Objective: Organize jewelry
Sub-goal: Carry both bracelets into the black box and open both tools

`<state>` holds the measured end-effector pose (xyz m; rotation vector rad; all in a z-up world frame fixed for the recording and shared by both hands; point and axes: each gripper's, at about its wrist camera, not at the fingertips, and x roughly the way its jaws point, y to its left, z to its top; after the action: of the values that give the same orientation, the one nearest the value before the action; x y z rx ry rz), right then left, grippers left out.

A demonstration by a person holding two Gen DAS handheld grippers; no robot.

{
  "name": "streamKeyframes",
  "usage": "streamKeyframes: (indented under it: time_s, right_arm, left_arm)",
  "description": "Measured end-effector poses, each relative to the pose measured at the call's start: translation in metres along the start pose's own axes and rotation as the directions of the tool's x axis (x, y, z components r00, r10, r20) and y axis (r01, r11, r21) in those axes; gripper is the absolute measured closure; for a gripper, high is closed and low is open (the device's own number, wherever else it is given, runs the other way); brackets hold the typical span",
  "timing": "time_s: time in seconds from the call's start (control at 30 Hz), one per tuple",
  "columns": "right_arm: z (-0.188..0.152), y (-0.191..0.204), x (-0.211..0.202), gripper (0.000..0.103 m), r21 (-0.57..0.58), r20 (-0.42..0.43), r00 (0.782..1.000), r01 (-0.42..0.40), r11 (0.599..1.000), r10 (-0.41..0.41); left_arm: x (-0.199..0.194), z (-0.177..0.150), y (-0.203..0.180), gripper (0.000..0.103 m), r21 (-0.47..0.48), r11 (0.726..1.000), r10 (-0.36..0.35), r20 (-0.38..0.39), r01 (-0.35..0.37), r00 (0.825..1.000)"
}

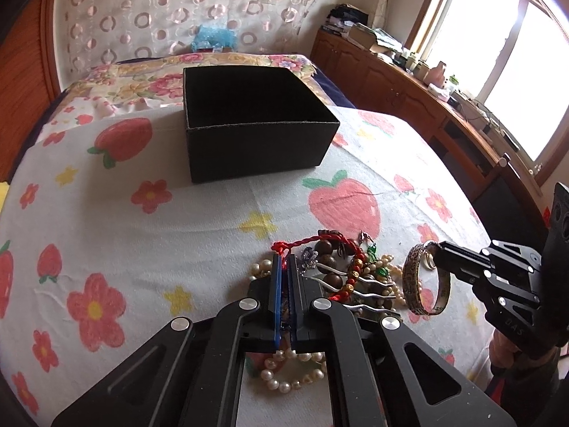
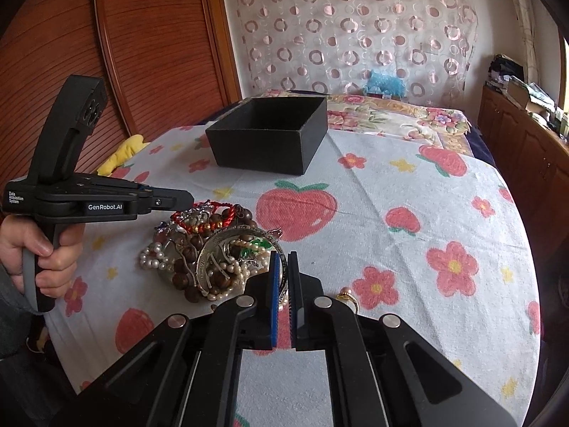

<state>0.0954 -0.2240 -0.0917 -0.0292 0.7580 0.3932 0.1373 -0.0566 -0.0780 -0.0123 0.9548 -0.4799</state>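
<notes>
Left hand-held gripper [image 1: 284,261] pinches red cord [image 1: 313,241]; right hand-held gripper [image 2: 283,259] clamps bangle [image 2: 213,252].

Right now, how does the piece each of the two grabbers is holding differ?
The left gripper pinches a soft red cord bracelet whose far end trails into the jewelry pile; the right gripper clamps a stiff metal bangle lifted clear and standing on edge. The cord is red, the bangle engraved and dull gold. Both grippers are shut, and neither piece has reached the black box.

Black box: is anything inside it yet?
The black box looks empty as far as its dark interior shows; the near wall hides the front of its floor. The jewelry pile lies on the cloth in front of it.
</notes>
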Motion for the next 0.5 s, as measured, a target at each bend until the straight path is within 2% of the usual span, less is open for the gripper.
streamKeyframes:
  time_s: [0.2,0.5]
  right_arm:
    - [0.001,-0.001,-0.002,0.098,0.002,0.008,1.0,0.01,1.0,-0.01]
    - [0.024,-0.001,0.002,0.098,-0.021,0.03,0.999,0.022,1.0,-0.022]
  left_arm:
    - [-0.02,0.006,-0.01,0.102,0.024,0.999,0.023,0.086,-0.025,0.996]
    - [-0.06,0.029,-0.017,0.102,0.058,0.996,0.05,0.219,-0.064,0.974]
